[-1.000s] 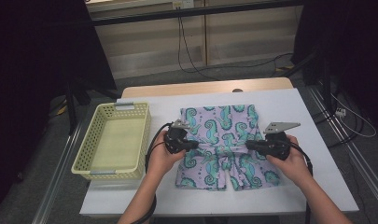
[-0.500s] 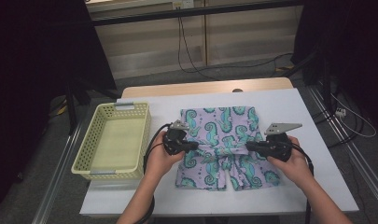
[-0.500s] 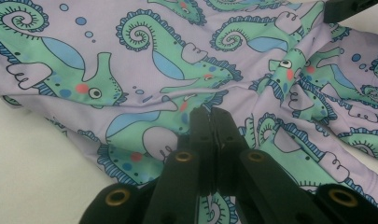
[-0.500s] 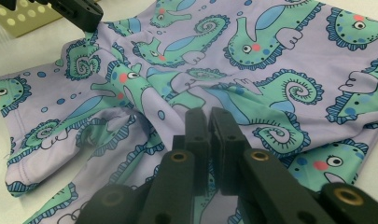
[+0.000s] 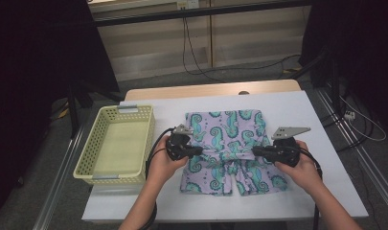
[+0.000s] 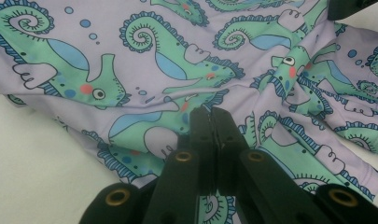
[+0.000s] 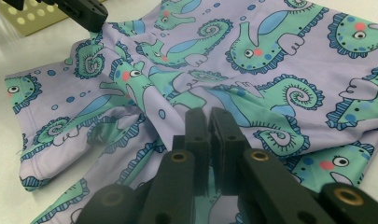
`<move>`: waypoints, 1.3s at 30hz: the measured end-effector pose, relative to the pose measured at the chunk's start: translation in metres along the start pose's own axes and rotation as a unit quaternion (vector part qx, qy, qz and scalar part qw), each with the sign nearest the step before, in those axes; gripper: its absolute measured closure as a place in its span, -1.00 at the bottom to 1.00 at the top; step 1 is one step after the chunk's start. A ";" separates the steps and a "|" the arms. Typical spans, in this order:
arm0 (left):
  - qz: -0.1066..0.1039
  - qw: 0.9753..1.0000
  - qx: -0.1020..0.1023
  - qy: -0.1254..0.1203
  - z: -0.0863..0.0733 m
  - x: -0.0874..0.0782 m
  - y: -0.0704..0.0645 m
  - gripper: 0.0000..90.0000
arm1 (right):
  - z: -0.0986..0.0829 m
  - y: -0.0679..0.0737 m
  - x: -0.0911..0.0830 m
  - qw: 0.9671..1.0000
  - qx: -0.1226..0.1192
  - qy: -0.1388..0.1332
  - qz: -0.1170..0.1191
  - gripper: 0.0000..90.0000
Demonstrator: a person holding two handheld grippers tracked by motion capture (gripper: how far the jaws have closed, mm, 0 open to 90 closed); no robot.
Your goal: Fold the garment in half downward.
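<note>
Seahorse-print shorts (image 5: pixel 227 148) lay flat mid-table (image 5: pixel 321 191), right of the yellow basket (image 5: pixel 116 143), waist far, legs near. Left gripper (image 5: pixel 197 151) pinched the left edge at mid-height, jaws pressed together on a fold of cloth; right gripper (image 5: pixel 256 152) did the same at the right edge. Fabric looked thin, stretchy, light and limp, likely slick; it bunched into a ridge between the grips. Best held at seams or hems, both sides together, or it would sag.

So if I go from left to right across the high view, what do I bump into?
yellow basket → left gripper → seahorse shorts → right gripper
</note>
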State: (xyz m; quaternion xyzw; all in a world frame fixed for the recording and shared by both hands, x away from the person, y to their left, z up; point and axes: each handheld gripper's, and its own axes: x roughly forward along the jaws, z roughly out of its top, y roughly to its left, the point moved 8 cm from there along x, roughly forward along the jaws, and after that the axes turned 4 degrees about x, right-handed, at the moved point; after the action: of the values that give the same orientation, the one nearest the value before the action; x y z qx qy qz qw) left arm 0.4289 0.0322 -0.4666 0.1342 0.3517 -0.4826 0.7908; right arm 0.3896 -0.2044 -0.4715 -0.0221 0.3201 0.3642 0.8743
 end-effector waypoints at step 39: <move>-0.020 1.000 0.012 0.010 -0.009 -0.008 -0.020 0.98 | -0.018 0.014 -0.014 1.000 -0.002 0.012 0.003 0.93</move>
State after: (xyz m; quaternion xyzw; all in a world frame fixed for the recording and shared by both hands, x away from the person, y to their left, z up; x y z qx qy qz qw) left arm 0.4063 0.0324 -0.4648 0.1411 0.3561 -0.5013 0.7759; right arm 0.3635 -0.2070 -0.4748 -0.0277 0.3301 0.3672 0.8692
